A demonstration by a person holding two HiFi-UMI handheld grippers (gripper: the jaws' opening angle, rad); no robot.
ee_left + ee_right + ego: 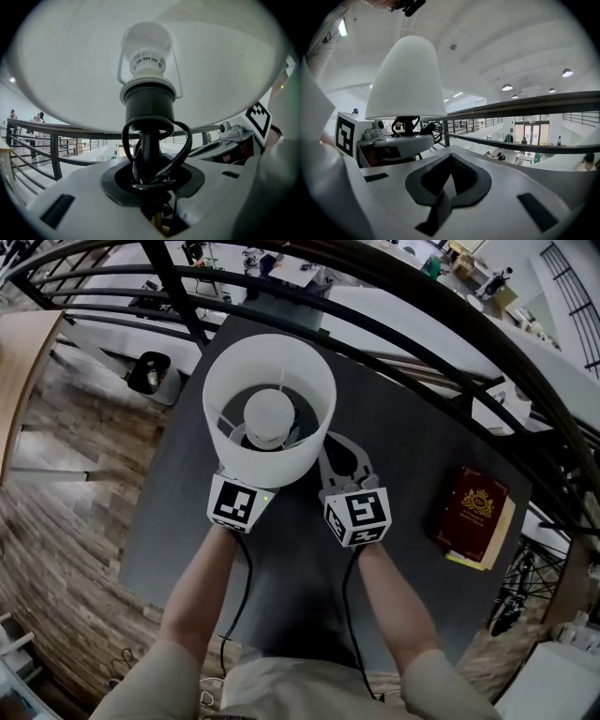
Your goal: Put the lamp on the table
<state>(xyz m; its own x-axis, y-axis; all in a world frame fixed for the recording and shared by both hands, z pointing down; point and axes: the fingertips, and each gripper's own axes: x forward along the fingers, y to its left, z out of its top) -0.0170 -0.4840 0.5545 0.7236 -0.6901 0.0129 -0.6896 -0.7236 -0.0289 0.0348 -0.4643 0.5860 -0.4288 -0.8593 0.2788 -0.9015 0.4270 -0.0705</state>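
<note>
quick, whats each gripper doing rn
Left gripper: closed on the stem of the lamp.
Right gripper: closed, holding nothing.

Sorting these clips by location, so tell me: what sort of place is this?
Probably an upper walkway in a big open hall: a dark table stands by a black railing, a lower floor shows beyond it, and round lights sit in a high ceiling.
</note>
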